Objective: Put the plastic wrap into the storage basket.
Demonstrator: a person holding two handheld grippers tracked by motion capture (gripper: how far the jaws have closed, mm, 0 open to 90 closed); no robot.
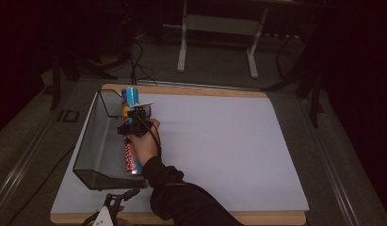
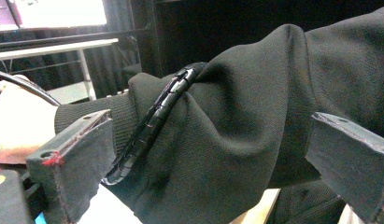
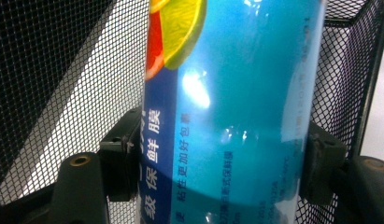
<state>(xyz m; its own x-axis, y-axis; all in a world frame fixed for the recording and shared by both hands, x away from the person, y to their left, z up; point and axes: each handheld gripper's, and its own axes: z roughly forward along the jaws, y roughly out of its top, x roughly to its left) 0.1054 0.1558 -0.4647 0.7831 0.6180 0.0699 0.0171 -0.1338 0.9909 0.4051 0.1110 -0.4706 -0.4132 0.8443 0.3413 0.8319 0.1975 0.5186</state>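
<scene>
A long blue tube [image 1: 131,98] with fruit pictures and a red lower part lies along the right side of a black mesh basket [image 1: 93,141] at the table's left. My right gripper [image 1: 134,123] reaches into the basket and is shut on the tube around its middle. In the right gripper view both black pads [image 3: 120,156] press the sides of the blue tube [image 3: 236,116], with basket mesh [image 3: 63,70] behind. My left gripper [image 1: 113,207] rests at the table's near edge, open. Its wide-apart jaws [image 2: 203,158] frame the person's dark sleeve [image 2: 255,116].
A white sheet [image 1: 219,141] covers the wooden table [image 1: 257,218]. The right gripper's black cable [image 2: 152,121] runs over the sleeve. A white table frame [image 1: 219,37] and floor cables lie beyond the far edge.
</scene>
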